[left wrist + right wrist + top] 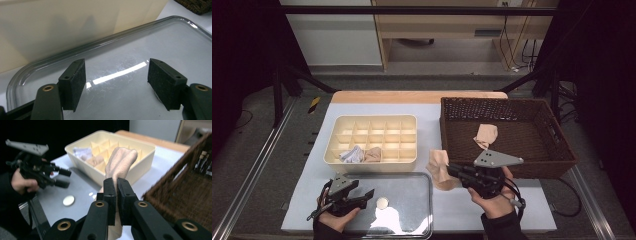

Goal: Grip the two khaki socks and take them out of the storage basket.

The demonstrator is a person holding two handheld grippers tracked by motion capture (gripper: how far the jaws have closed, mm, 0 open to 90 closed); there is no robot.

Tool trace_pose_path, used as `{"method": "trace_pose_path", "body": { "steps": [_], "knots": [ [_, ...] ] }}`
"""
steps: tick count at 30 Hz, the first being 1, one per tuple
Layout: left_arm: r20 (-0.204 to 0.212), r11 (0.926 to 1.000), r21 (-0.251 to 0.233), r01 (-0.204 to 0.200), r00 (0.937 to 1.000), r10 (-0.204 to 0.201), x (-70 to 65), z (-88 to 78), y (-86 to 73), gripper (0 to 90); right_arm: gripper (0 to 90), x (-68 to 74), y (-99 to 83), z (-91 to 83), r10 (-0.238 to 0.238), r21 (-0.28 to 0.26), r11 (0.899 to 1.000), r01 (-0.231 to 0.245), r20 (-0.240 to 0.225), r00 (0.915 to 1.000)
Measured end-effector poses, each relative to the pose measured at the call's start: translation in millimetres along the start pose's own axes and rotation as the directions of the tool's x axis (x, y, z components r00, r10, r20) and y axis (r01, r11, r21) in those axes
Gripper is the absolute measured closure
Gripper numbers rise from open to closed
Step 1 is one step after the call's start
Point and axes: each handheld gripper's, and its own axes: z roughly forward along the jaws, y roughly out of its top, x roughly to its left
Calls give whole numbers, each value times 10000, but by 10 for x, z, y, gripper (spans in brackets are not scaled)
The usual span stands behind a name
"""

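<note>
Nearest us in the high view, our left gripper (362,196) rests over the shiny rectangular metal tray (412,220), while our right gripper (455,171) grips a beige fabric sock (439,167) between the woven brown wicker basket (557,150) and the cream plastic divided organiser box (371,139). Two rolled items already sit in the box; another beige sock (486,135) waits in the basket, so we judge sorting about half done.

From the left gripper view, jaws stand wide, holding nothing.

From the right gripper view, jaws pinch the sock, which rises just beyond their tips toward the box.
</note>
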Motion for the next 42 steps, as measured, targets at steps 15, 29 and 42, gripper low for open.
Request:
{"method": "trace_pose_path", "body": {
  "steps": [15,29,42],
  "knots": [
    [-10,10000,-23,1,10000,-1,-1,-5,1,304,863,-135,-642,40,983,944,9906,-989,117,9951],
    [8,10000,21,-51,10000,51,-7,3,-1,305,847,-362,-1017,241,1497,1932,9672,-1651,923,9844],
    [27,10000,28,-32,10000,32,-8,6,-5,305,706,-337,-1035,278,1005,2012,9714,-1261,1327,9861]
  ]
}}
